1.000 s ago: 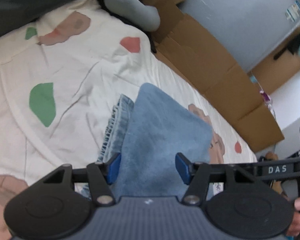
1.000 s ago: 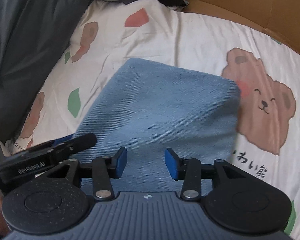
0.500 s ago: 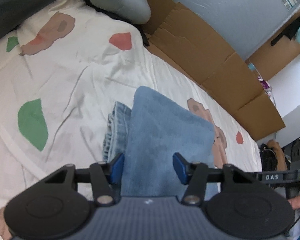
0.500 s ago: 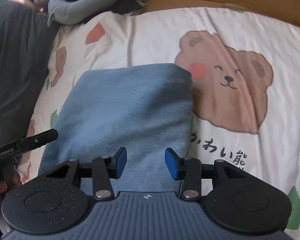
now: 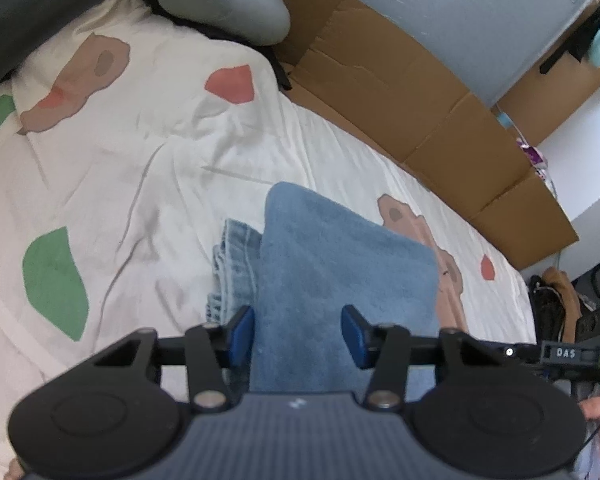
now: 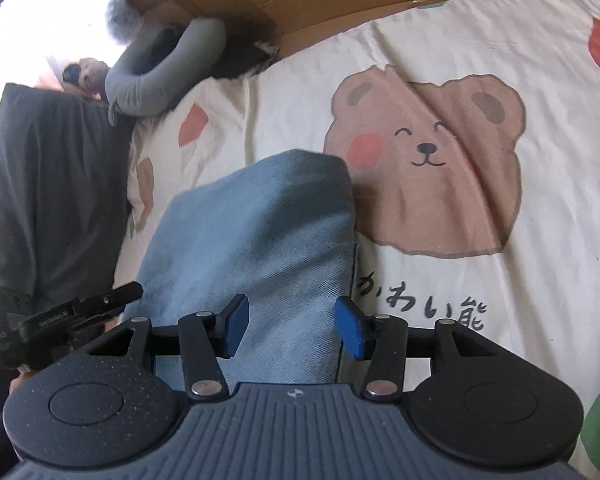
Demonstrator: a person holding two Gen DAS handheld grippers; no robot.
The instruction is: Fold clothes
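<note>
In the left view only, jeans (image 5: pixel 340 272) show hems (image 5: pixel 232 268).

Jeans (image 5: pixel 340 264) matt blue denim; bedsheet (image 5: pixel 148 184) soft creased cotton; cardboard (image 5: pixel 420 92) matt.

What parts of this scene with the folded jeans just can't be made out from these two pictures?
- Near end of the folded jeans: both views, hidden under each gripper's body.
- Whether the left gripper or right gripper touches the denim: unclear; left jaws closing, right jaws opening.
- Window corner: right wrist view, washed out by glare.
</note>
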